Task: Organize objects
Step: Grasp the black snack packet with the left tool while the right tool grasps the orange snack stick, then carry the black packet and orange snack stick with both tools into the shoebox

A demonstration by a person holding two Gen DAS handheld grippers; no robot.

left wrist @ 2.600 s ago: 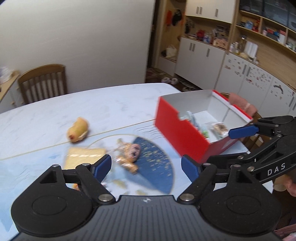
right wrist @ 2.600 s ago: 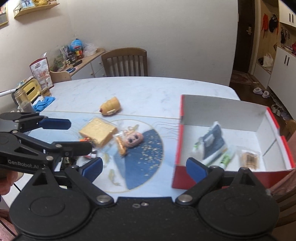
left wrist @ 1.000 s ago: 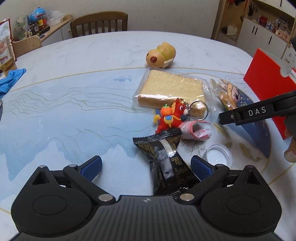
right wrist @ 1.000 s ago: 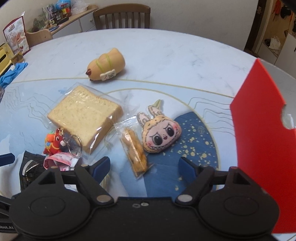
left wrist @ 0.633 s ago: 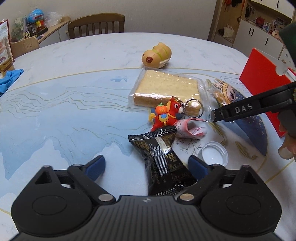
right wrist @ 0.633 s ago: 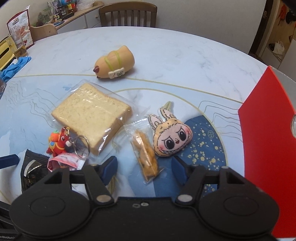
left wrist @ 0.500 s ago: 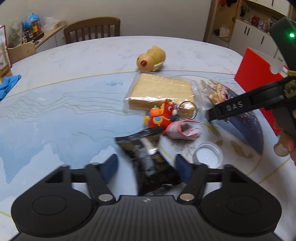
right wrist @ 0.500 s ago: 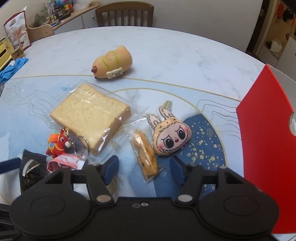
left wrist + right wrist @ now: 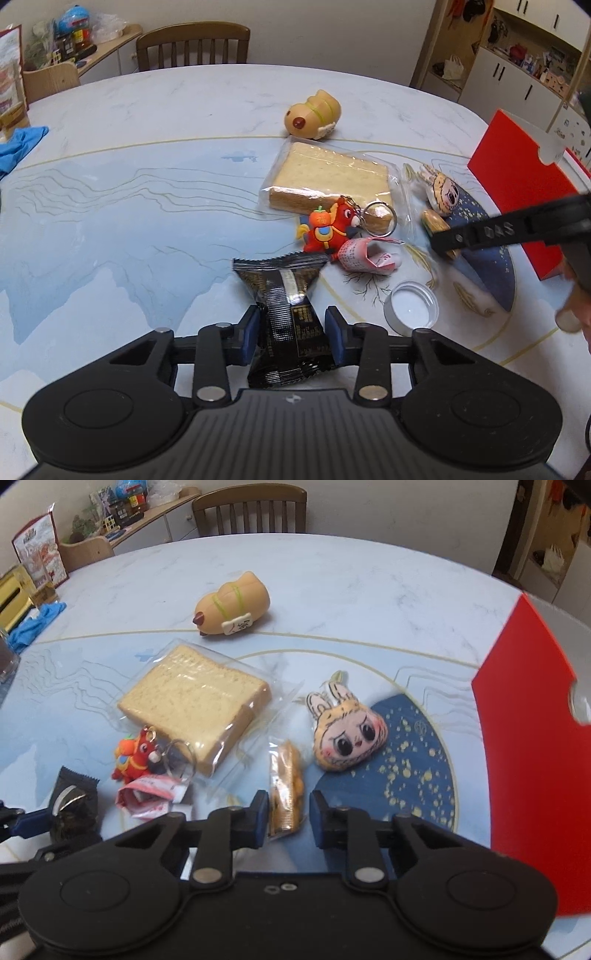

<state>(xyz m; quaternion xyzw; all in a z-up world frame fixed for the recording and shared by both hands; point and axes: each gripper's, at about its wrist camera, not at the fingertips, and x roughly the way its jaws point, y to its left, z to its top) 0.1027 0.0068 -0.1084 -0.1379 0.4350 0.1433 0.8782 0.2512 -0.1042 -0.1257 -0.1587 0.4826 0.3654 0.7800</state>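
My left gripper (image 9: 292, 334) is shut on a black snack packet (image 9: 286, 306) lying on the table. My right gripper (image 9: 286, 814) has its pads close on both sides of a clear packet of orange crackers (image 9: 286, 786); I cannot tell if they grip it. The right gripper also shows in the left wrist view (image 9: 443, 243). A red box (image 9: 532, 746) stands at the right. Bagged bread (image 9: 194, 701), a bunny-face plush (image 9: 349, 734), a red keychain figure (image 9: 138, 760), a tan toy (image 9: 232, 603) and a pink wrapper (image 9: 151, 792) lie between.
A white bottle cap (image 9: 410, 304) lies right of the black packet. A blue cloth (image 9: 18, 144) is at the table's far left edge. A wooden chair (image 9: 192, 44) stands behind the table. A side counter with jars (image 9: 125, 502) is at the back left.
Both grippers moved down to the table and their jaws narrowed. The left closed on the black packet. The right closed in around the cracker packet.
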